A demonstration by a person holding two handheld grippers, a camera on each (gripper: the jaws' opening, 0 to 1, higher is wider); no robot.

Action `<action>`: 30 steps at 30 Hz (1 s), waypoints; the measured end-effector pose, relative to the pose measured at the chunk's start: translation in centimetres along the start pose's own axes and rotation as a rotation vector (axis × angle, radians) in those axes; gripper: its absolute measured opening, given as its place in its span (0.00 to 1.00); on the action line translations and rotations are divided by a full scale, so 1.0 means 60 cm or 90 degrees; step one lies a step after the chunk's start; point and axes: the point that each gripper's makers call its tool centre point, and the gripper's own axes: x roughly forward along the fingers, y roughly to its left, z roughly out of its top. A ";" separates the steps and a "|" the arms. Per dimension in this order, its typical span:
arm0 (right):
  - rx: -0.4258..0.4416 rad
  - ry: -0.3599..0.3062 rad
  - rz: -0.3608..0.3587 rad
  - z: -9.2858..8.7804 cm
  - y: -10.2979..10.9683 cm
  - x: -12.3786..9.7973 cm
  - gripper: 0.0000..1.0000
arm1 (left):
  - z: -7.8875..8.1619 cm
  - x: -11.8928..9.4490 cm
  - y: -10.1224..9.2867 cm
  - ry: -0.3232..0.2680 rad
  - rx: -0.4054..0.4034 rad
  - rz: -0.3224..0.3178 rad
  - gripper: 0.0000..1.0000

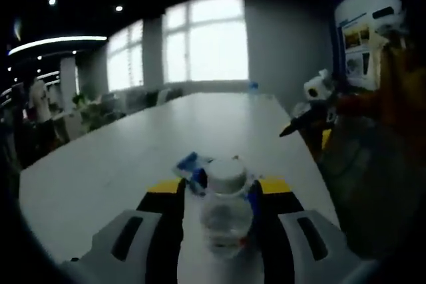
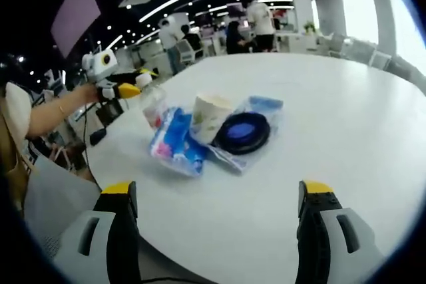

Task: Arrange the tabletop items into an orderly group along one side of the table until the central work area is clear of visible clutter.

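The clear plastic bottle (image 1: pixel 225 214) stands upright between the left gripper's (image 1: pixel 219 231) two jaws, which are clamped against its sides; its white cap (image 1: pixel 226 172) is screwed on, and the body looks mostly empty, though any liquid inside is too faint to tell; in the right gripper view the same bottle (image 2: pixel 152 101) appears held up near the table's far-left edge by the left gripper (image 2: pixel 123 89), a person's forearm (image 2: pixel 50 114) behind it. Just beyond the bottle in the left gripper view lies a blue and white packet (image 1: pixel 190 167), partly hidden. In the right gripper view a group sits together on the white table (image 2: pixel 333 138): a blue and pink packet (image 2: pixel 174 143) lies flat at the near left; a paper cup (image 2: pixel 210 118) with a pale print stands upright touching it, its inside not visible; a dark blue round lid or dish (image 2: pixel 243 132) rests on a clear plastic bag (image 2: pixel 263 108) just right of the cup. The right gripper (image 2: pixel 216 231) hovers over the near table edge, jaws spread wide apart with nothing between them, well short of the group. In the left gripper view the right gripper (image 1: pixel 318 101) hangs at the table's right side.
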 end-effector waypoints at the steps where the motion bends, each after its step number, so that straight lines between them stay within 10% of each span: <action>1: 0.002 0.002 0.001 -0.001 0.000 0.000 0.99 | 0.007 -0.002 0.004 -0.014 -0.011 0.016 0.46; 6: -0.010 0.006 -0.002 -0.001 0.001 0.000 0.99 | -0.002 -0.016 0.030 0.036 0.011 0.117 0.64; 19: -0.013 0.003 0.000 0.002 0.002 -0.002 0.99 | 0.005 -0.020 0.026 -0.035 -0.066 0.253 0.99; 30: -0.008 0.006 0.000 0.000 -0.001 -0.003 0.98 | -0.014 -0.029 0.037 -0.006 -0.075 0.353 0.99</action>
